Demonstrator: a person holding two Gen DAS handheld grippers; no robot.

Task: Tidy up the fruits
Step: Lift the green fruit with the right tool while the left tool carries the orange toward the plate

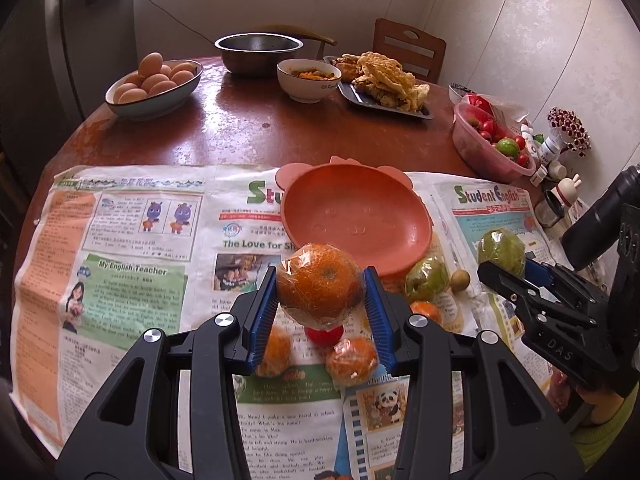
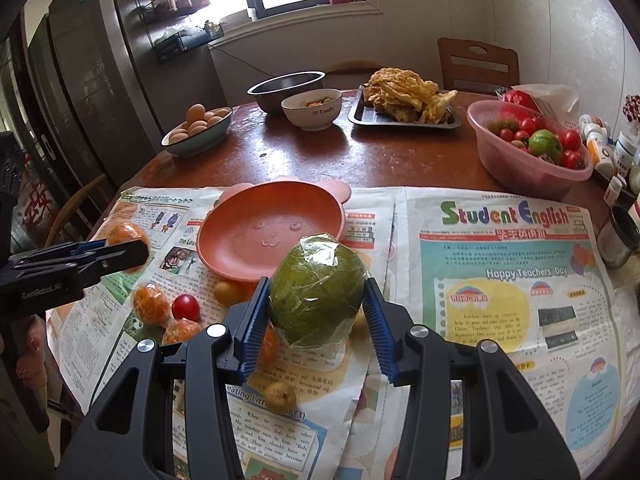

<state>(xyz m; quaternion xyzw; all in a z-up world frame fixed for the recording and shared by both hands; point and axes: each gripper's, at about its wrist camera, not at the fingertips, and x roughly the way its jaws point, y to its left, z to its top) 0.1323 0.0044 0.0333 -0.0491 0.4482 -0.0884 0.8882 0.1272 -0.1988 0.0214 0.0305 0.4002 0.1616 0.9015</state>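
My left gripper [image 1: 320, 292] is shut on a plastic-wrapped orange [image 1: 320, 284], held above the newspaper just in front of the empty pink bear plate [image 1: 356, 220]. My right gripper [image 2: 318, 304] is shut on a wrapped green fruit [image 2: 316, 292], also lifted, near the plate's [image 2: 272, 232] front right. On the newspaper lie more wrapped oranges [image 1: 352, 360] [image 2: 150, 304], a small red fruit [image 2: 186, 307], a green pear-like fruit [image 1: 426, 280] and small yellow-brown fruits [image 2: 280, 396]. The right gripper also shows in the left wrist view [image 1: 500, 280].
Behind the newspapers the round wooden table [image 1: 248, 128] holds a bowl of eggs [image 1: 154, 84], a steel bowl [image 1: 258, 50], a white food bowl [image 1: 310, 80], a tray of fried food [image 1: 384, 84] and a pink basin of red and green fruit [image 2: 528, 148]. Bottles [image 2: 600, 148] stand at the right edge.
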